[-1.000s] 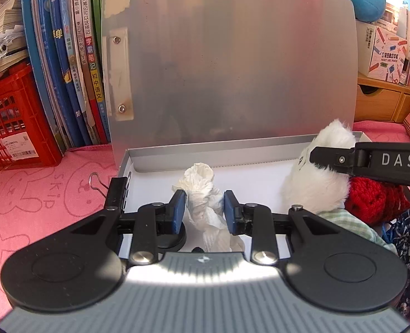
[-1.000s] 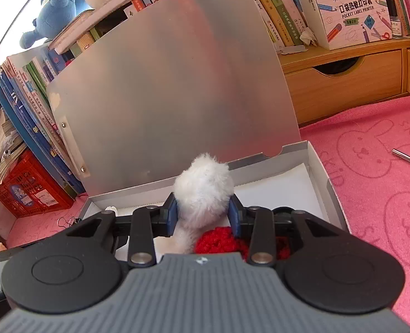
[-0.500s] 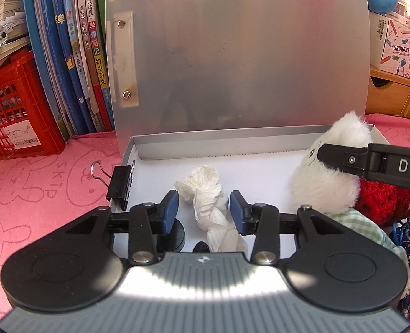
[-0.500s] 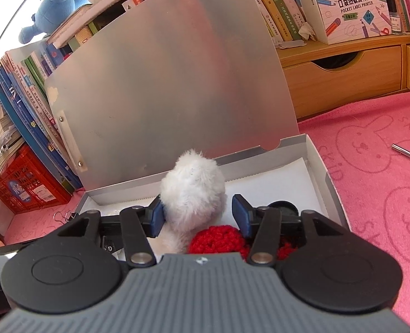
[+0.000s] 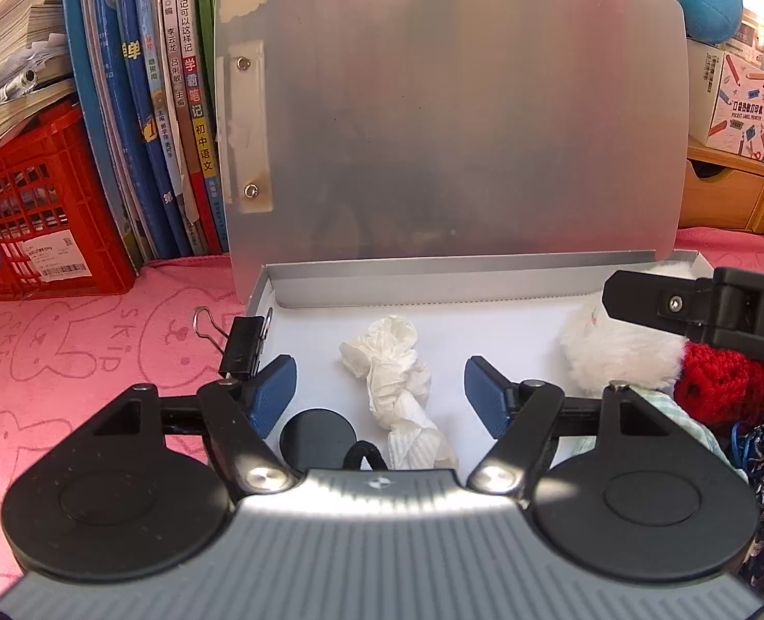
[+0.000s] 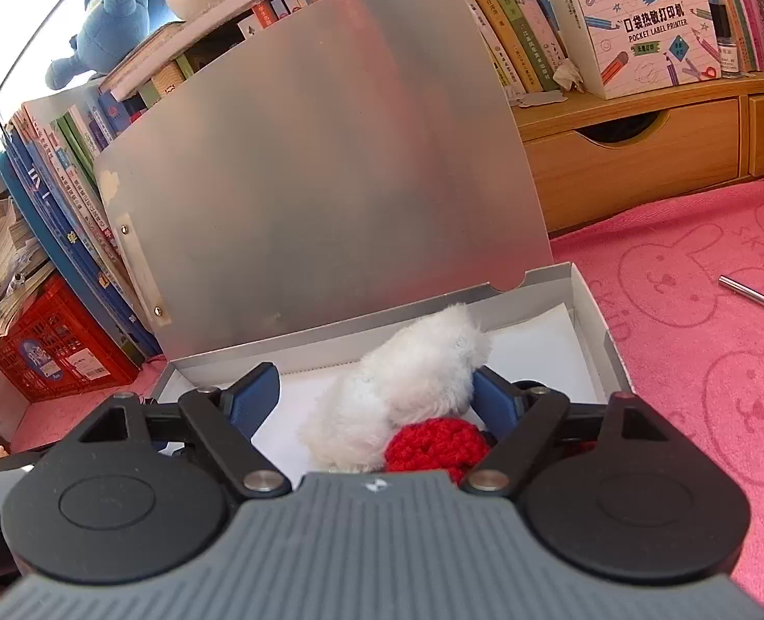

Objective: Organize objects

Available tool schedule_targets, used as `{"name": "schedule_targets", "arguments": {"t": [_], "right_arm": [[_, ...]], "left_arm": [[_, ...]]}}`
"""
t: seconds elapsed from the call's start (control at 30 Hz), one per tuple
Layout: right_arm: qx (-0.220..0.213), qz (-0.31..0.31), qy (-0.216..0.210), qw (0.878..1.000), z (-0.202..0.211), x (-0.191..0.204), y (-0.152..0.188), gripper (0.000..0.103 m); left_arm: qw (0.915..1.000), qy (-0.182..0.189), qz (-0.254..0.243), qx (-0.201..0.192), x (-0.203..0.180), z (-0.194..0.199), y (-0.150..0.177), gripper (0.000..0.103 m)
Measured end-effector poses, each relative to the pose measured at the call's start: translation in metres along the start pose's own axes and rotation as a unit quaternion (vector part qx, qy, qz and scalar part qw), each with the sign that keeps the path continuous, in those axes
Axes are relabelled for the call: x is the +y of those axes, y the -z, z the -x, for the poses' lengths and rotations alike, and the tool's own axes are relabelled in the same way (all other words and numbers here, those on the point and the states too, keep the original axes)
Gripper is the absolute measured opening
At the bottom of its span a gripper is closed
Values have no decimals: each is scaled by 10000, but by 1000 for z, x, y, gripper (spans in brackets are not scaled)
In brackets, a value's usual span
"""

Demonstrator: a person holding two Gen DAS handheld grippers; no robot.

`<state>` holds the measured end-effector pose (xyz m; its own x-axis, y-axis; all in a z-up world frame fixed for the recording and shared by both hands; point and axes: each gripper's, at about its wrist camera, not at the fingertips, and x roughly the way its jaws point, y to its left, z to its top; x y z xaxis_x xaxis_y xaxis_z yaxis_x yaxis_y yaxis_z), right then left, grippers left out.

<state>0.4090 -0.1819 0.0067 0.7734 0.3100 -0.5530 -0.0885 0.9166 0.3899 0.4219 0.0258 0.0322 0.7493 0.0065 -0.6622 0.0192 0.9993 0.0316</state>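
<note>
Over the shallow grey cardboard box (image 5: 485,279) with its translucent lid (image 5: 449,119) propped upright, both grippers had just been opening. The left gripper (image 5: 380,392) stood spread, the crumpled white tissue (image 5: 397,387) lying loose between its pads on the box floor. The right gripper (image 6: 376,398) stood spread as well, the fluffy white plush toy (image 6: 407,387) resting between its jaws beside a red crocheted piece (image 6: 436,444). This looked like the release step; the next move probably called for drawing both grippers back clear. A round black disc (image 5: 317,436) also lay inside, and a black binder clip (image 5: 245,346) gripped the box's left wall.
</note>
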Motion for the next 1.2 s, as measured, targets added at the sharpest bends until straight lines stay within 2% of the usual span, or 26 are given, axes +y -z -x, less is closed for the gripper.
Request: {"name": "schedule_targets", "arguments": {"t": [0.13, 0.63, 0.7, 0.8, 1.2], "right_arm": [[-46, -25, 3, 10000, 10, -2, -2, 92], [-406, 401, 147, 9983, 62, 12, -6, 99], [-465, 447, 160, 9978, 69, 14, -7, 101], [-511, 559, 226, 9969, 79, 18, -7, 103], [-760, 984, 319, 9917, 127, 31, 7, 103]], "left_arm": [[9999, -25, -24, -94, -1, 10, 1, 80], [9996, -39, 26, -271, 2, 59, -2, 81], [9994, -47, 34, -330, 2, 67, -2, 87], [9991, -60, 41, -429, 1, 79, -2, 89], [9984, 35, 73, -562, 1, 129, 18, 91]]}}
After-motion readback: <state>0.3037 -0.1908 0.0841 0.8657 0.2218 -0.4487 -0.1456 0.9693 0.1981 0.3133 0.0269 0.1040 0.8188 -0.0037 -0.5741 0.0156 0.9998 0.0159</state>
